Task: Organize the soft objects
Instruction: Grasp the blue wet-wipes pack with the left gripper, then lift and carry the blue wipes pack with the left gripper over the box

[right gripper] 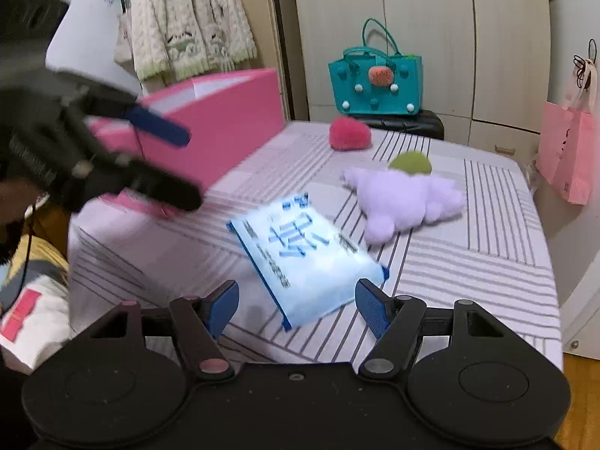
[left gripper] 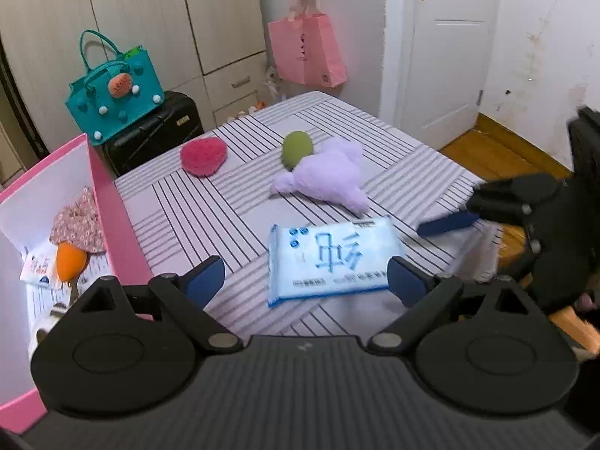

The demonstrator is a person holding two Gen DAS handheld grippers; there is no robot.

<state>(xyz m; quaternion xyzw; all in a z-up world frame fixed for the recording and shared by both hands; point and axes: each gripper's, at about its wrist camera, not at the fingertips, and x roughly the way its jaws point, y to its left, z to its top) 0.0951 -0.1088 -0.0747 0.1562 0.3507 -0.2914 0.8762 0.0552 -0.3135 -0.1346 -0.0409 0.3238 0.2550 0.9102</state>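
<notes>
Two handheld grippers hang over a striped bedsheet (left gripper: 210,202) with their blue-padded jaws spread apart and nothing between them. In the left wrist view, the left gripper (left gripper: 305,279) sits nearest the lens, its fingers flanking the near edge of a blue-and-white tissue pack (left gripper: 332,260) that lies flat on the sheet, not touching it. The right gripper (right gripper: 296,307) frames the same pack from another angle in its own view, likewise clear of it; seen from the left camera, it enters at the right edge, blurred.

To the left, a pink storage box (left gripper: 112,206) stands open at the bed's edge, holding a floral fabric piece (left gripper: 77,225), an orange soft toy (left gripper: 69,260) and printed papers.

Beyond the pack, near the middle of the bed, lies a lilac plush toy (left gripper: 330,176), with a green ball (left gripper: 297,148) touching its far side. Well apart to the left, toward the far edge of the sheet, rests a pink fluffy cushion (left gripper: 203,155).

Past the bed, a teal felt handbag (left gripper: 116,93) stands upright on a black suitcase (left gripper: 157,131) before beige wardrobe doors (left gripper: 150,11). A pink paper bag (left gripper: 305,52) hangs beside a white door (left gripper: 446,45). In the right wrist view, a cream knitted cardigan (right gripper: 187,18) hangs behind the box.
</notes>
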